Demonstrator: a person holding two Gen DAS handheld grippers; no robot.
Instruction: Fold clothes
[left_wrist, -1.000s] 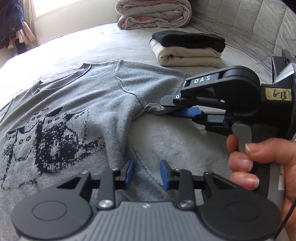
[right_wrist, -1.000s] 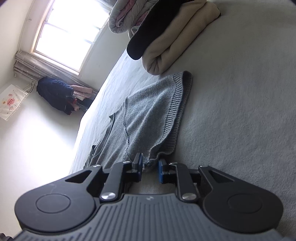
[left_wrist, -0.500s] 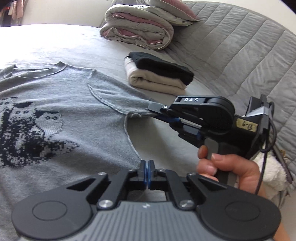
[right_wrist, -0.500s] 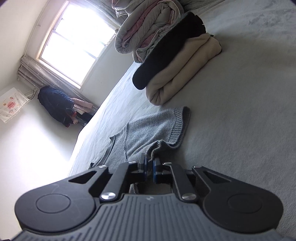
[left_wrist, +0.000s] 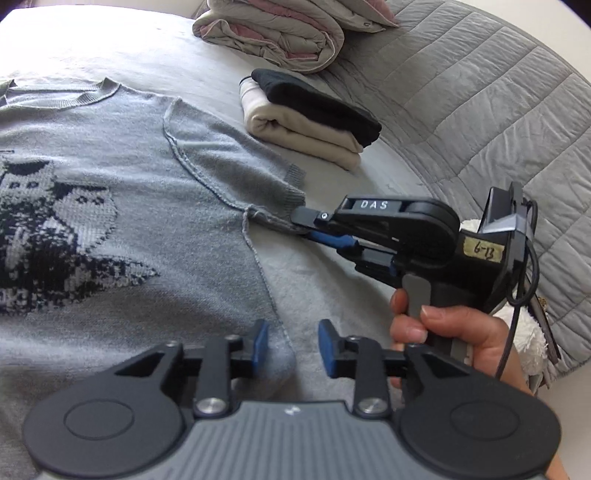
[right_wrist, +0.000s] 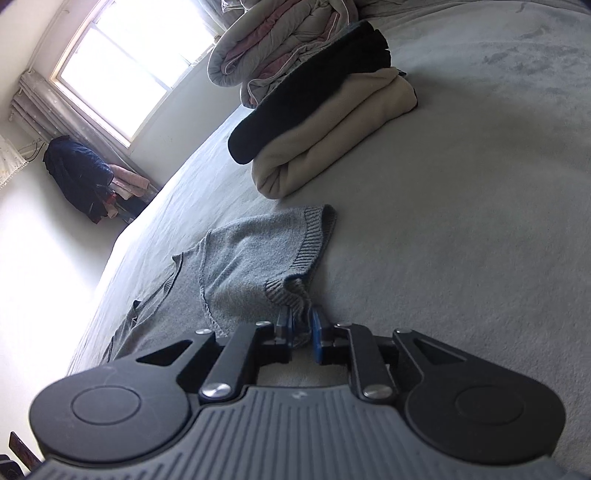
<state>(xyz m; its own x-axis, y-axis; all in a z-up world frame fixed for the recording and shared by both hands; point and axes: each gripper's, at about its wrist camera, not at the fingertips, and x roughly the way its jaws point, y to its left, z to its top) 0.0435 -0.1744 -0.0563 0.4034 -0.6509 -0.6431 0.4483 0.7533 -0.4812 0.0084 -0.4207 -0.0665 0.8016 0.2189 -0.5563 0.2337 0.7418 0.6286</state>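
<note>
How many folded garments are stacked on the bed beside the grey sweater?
2: a black garment lies on top of a cream garment, stacked just beyond the grey sweater's sleeve. The rolled quilt behind them is bedding, not counted; nothing else shows in the stack.

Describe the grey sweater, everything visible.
The grey sweater is a fine knit with a ribbed neckline, ribbed short-sleeve cuff and a dark knitted animal pattern on the chest. It lies spread front-up on the grey bedcover. The right claw has the sleeve's cuff edge bunched between its pads. The left claw, its pads opening, hovers at the side seam, gripping nothing.
</note>
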